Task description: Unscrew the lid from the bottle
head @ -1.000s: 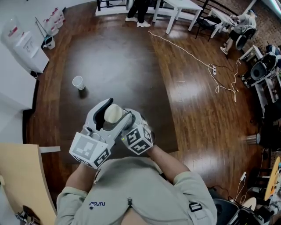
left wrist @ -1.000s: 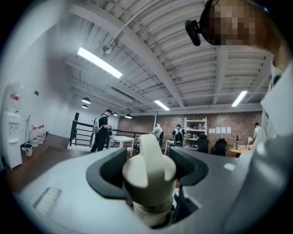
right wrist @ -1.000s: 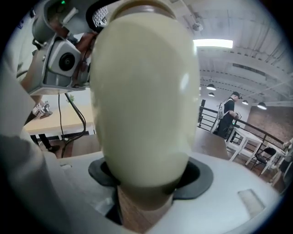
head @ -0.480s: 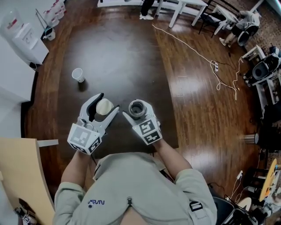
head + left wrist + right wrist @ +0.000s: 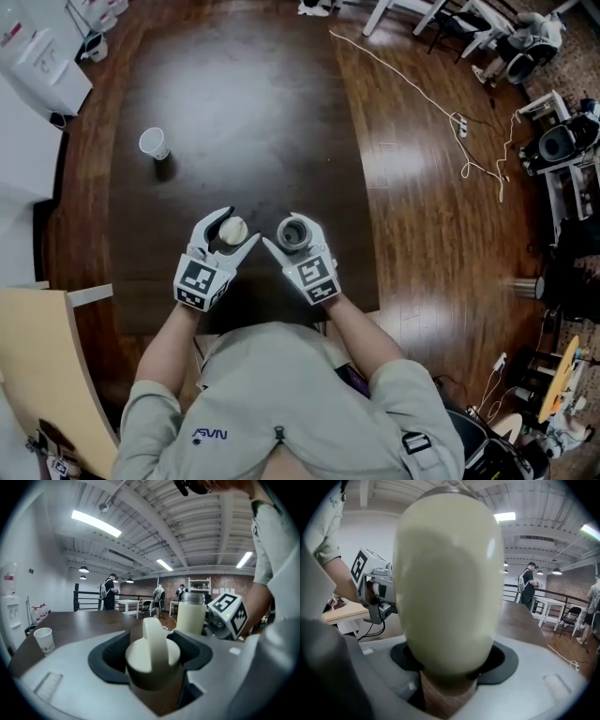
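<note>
While a paper cup [image 5: 153,143] stands at the bench's [image 5: 244,103] upper left, I have my left gripper's [image 5: 236,226] jaws clamped on the unscrewed lid [image 5: 152,651] at centre, and, just right, my right gripper's [image 5: 290,231] jaws clamped on the open bottle [image 5: 445,583].

Workshop-lab: brick wall [image 5: 583,581], trailing floor cable [image 5: 412,90]
</note>
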